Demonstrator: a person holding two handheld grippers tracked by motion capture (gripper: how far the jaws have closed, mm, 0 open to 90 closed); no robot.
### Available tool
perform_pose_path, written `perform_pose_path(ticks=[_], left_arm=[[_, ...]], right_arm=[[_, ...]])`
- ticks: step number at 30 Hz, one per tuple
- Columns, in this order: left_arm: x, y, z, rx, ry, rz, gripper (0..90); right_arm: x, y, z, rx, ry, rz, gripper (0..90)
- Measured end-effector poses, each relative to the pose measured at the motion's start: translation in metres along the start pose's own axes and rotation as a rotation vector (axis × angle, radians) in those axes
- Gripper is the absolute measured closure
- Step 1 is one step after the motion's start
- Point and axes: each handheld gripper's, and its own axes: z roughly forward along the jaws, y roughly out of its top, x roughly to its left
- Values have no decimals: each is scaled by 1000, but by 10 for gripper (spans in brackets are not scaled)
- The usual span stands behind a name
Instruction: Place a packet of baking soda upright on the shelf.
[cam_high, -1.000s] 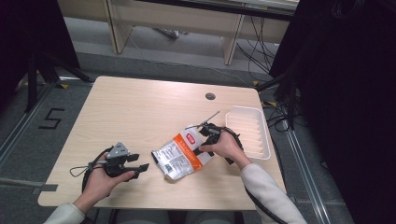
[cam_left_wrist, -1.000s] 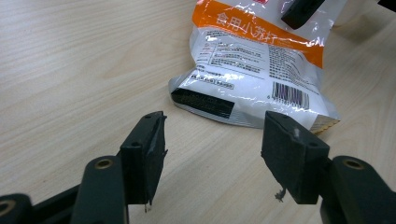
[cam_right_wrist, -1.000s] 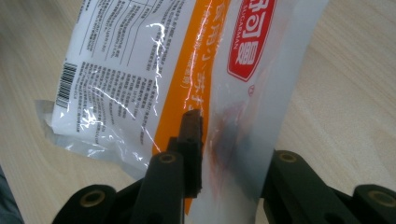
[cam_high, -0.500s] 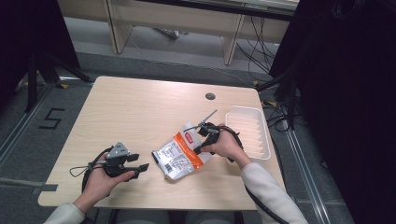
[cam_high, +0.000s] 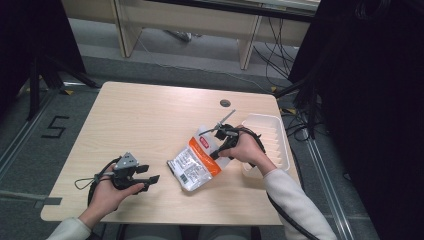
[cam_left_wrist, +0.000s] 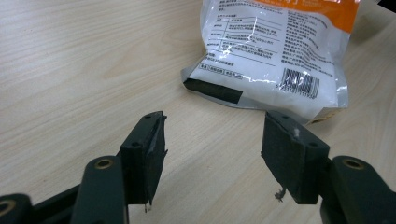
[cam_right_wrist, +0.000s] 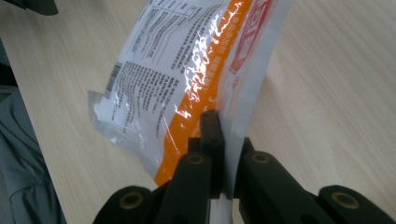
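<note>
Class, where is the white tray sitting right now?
In the high view, the white tray lies at the table's right edge, just beyond the right gripper pinching the snack packet.

Pouch: white w/ orange band, black print & barcode. Table: pale wood grain. Tray: white.

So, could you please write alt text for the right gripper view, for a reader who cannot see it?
The right gripper has its two black jaws shut on the edge of a white and orange printed packet, which tilts up from a light wooden table. A barcode shows on its white side.
</note>
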Motion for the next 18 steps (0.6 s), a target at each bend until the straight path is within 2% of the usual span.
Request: perform_pose_path(ticks=[1,4,6,7,9,10,11,12,13,14,16,17,18], left_arm=[[0,0,0,-3,0,3,390],[0,0,0,-2,-1,1,391],[0,0,0,-3,-2,3,390],[0,0,0,-3,-2,3,390],[0,0,0,-2,0,2,390],[0,0,0,-2,0,2,390],[0,0,0,-3,-1,3,390],[0,0,0,-3,-1,2,390],[0,0,0,-3,-1,2,390],[0,0,0,-4,0,5,390],[0,0,0,-6,-1,2,390],[0,0,0,-8,-2,3,390],[0,0,0,-8,-2,3,390]], right_arm=[[0,3,-5,-8,-2,-37,900],[3,8,-14,-2,-12,-22,900],[4,11,-19,0,-8,-39,900],[3,13,-22,0,-14,-66,900],[5,17,-28,8,-32,-73,900],[5,19,-31,5,-26,-102,900],[6,21,-34,9,-21,-104,900],[7,23,-37,20,-39,-109,900],[8,24,-40,27,-30,-118,900],[8,26,-43,38,-34,-149,900],[8,27,-45,43,-36,-165,900],[10,29,-51,63,-41,-181,900],[10,30,-53,60,-51,-210,900]])
